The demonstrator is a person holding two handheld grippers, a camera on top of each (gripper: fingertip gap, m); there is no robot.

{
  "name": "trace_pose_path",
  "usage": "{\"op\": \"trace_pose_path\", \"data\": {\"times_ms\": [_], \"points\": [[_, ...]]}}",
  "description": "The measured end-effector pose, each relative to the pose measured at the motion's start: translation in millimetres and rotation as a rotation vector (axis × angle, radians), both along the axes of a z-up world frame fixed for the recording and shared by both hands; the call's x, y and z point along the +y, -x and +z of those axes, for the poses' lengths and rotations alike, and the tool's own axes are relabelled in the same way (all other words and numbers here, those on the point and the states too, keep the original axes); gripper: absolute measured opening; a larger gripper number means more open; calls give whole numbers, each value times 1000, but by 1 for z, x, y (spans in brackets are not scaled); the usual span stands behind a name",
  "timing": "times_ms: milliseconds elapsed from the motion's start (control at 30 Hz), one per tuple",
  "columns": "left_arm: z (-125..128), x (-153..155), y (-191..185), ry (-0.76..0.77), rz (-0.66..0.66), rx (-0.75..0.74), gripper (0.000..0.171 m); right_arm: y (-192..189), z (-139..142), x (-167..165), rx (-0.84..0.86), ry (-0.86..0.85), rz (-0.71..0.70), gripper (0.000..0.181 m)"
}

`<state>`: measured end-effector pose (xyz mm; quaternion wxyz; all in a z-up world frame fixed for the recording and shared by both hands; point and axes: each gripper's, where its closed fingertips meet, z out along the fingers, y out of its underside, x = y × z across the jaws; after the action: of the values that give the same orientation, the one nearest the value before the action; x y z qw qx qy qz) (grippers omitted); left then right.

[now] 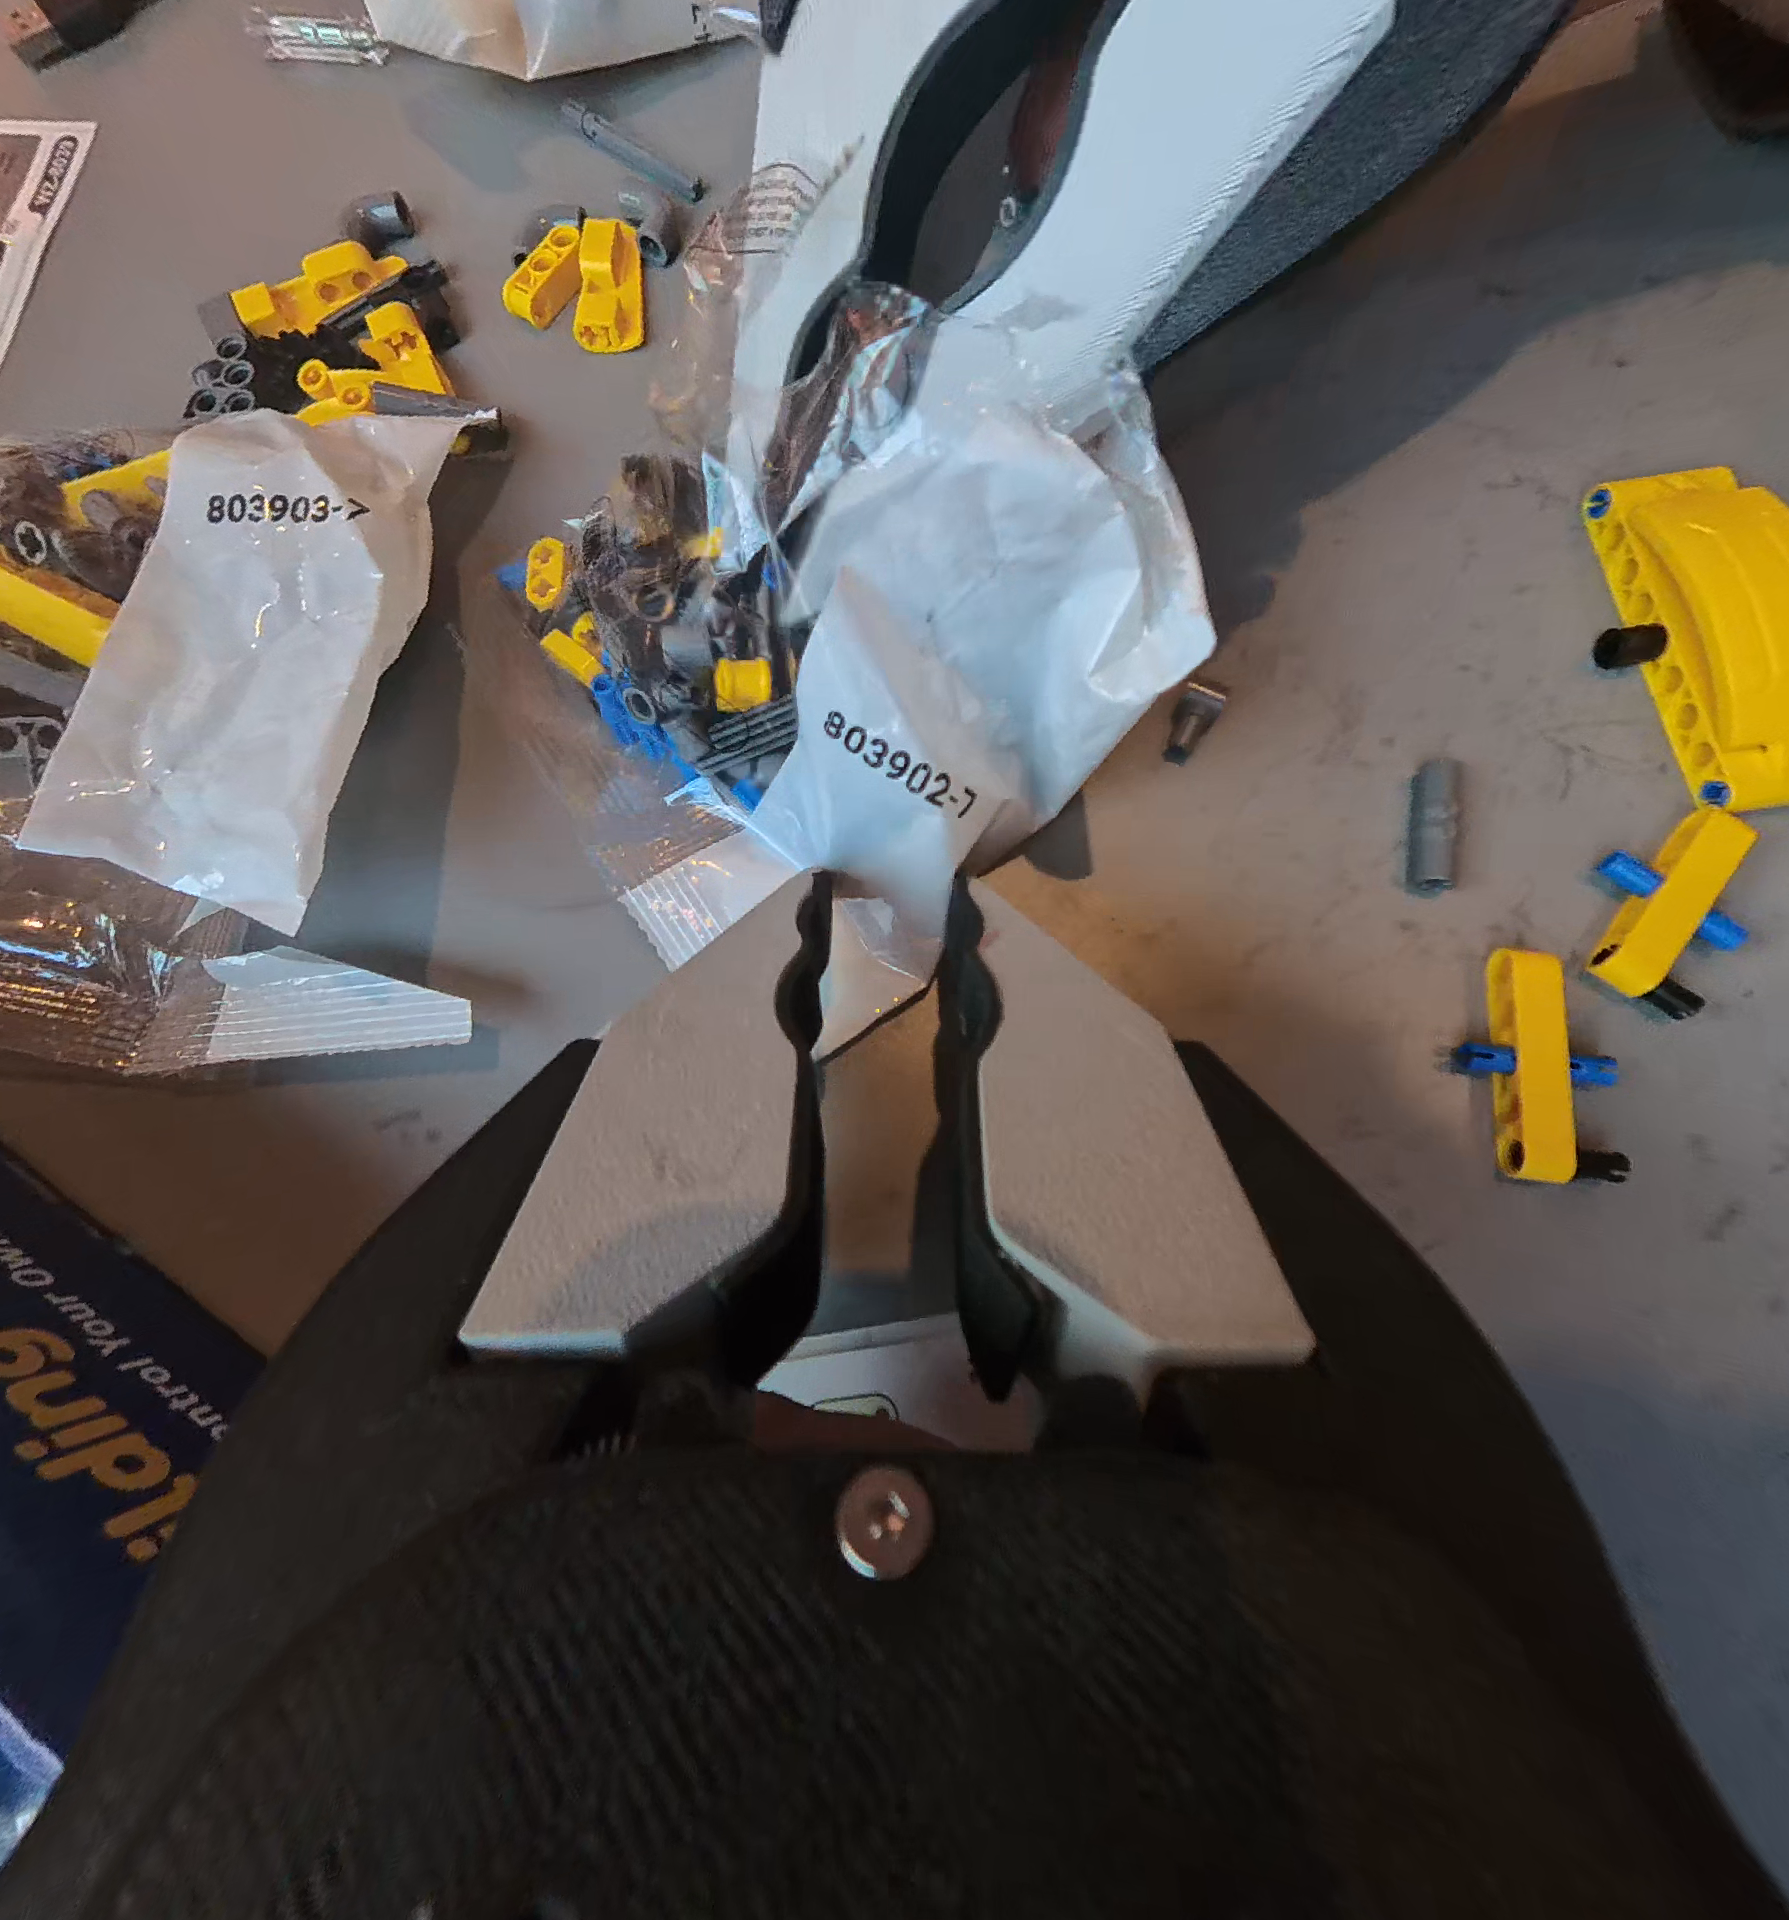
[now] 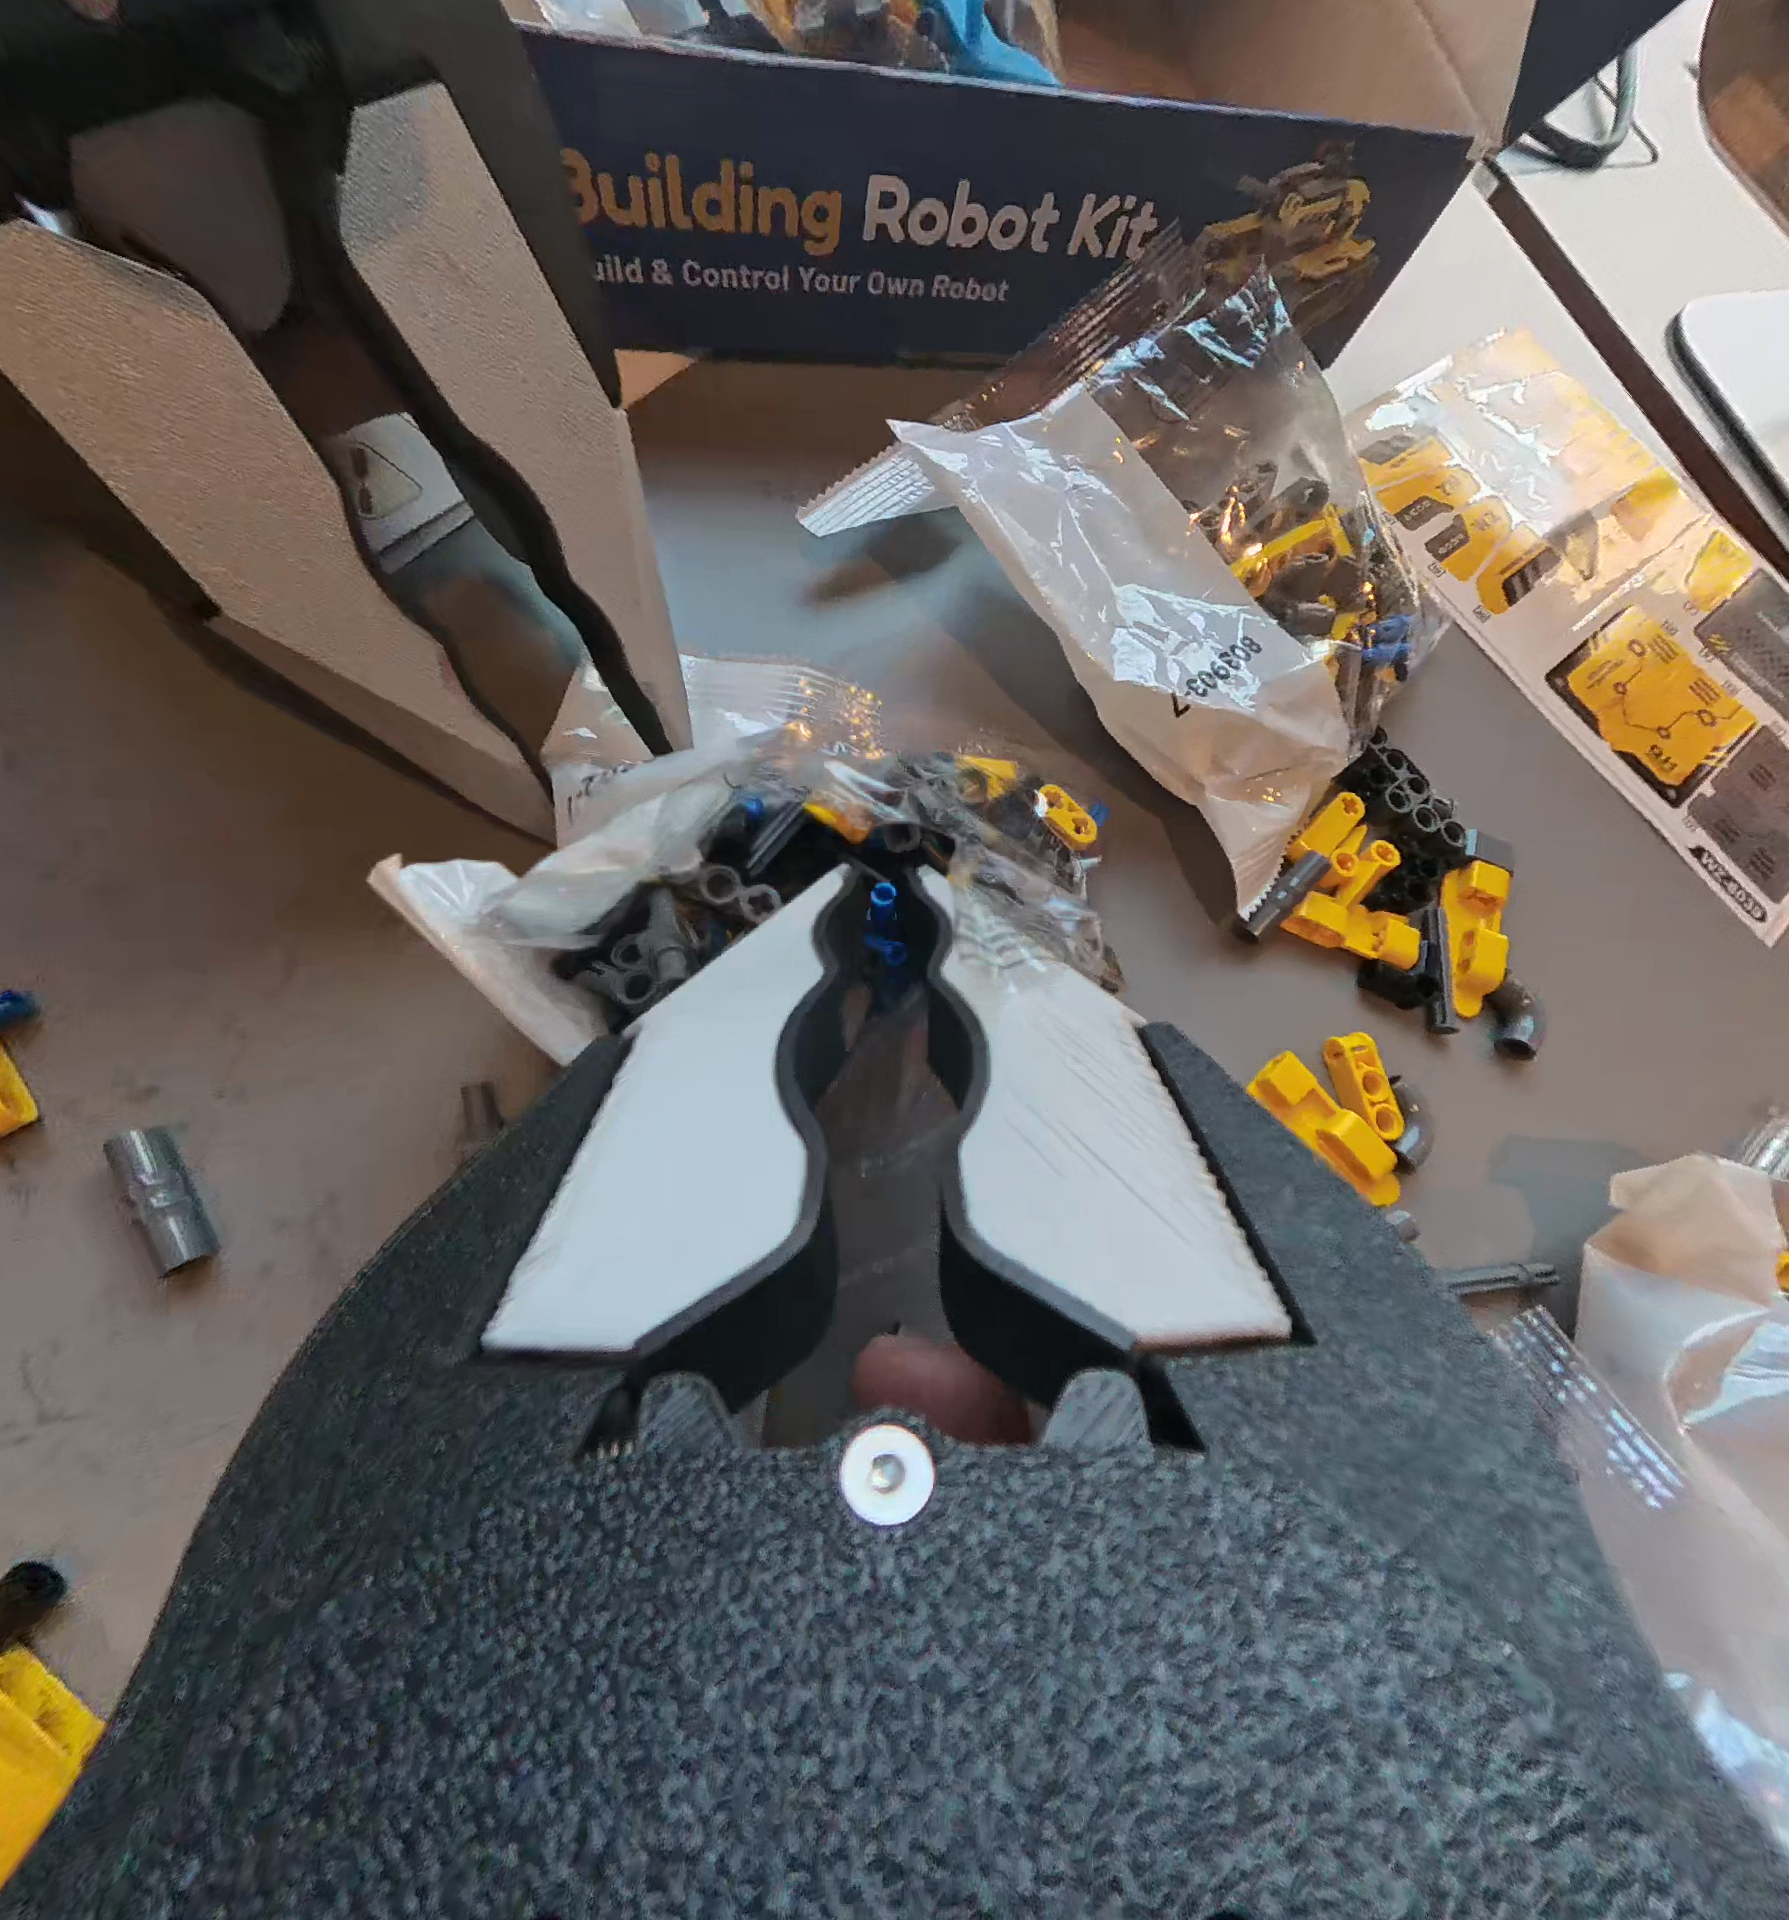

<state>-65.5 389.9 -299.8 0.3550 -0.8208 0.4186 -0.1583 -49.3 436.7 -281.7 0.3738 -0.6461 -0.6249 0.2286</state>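
A half-white, half-clear plastic bag (image 1: 973,623) of small black, yellow and blue building parts lies on the grey table between my grippers. My left gripper (image 1: 890,883) is shut on its white corner. In the right wrist view the left gripper (image 2: 615,784) pinches that corner of the bag (image 2: 474,914). My right gripper (image 2: 885,873) reaches into the bag's clear open end, its jaws nearly together around a blue pin (image 2: 882,920). In the left wrist view its white fingers (image 1: 1056,322) enter the bag from the far side and the plastic hides the tips.
A second parts bag (image 1: 225,644) lies left. Loose yellow and black parts (image 1: 350,332) sit behind it. A yellow curved panel (image 1: 1742,644), yellow beams with blue pins (image 1: 1529,1060) and a grey connector (image 1: 1433,826) lie right. A dark blue kit box (image 2: 973,229), an instruction sheet (image 2: 1648,644) and another bag (image 2: 1721,1403) are nearby. Across from one pair of fingers to the other is roughly 6 centimetres.
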Motion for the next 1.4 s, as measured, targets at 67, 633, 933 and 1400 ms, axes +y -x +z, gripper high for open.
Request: {"op": "trace_pose_path", "data": {"times_ms": [67, 633, 933, 1400], "points": [[0, 0, 0, -4, 1, 3, 20, 3, 6, -8, 45, 37, 39, 20], [0, 0, 2, 9, 9, -4, 21, 5, -11, -9, -28, 54, 6, 12], [0, 1, 8, 21, 19, -9, 20, 1, 4, 3, 66, 68, -42, 13], [0, 13, 18, 26, 107, -16, 19, -14, 31, 15, 168, 57, -48, 27]]}}
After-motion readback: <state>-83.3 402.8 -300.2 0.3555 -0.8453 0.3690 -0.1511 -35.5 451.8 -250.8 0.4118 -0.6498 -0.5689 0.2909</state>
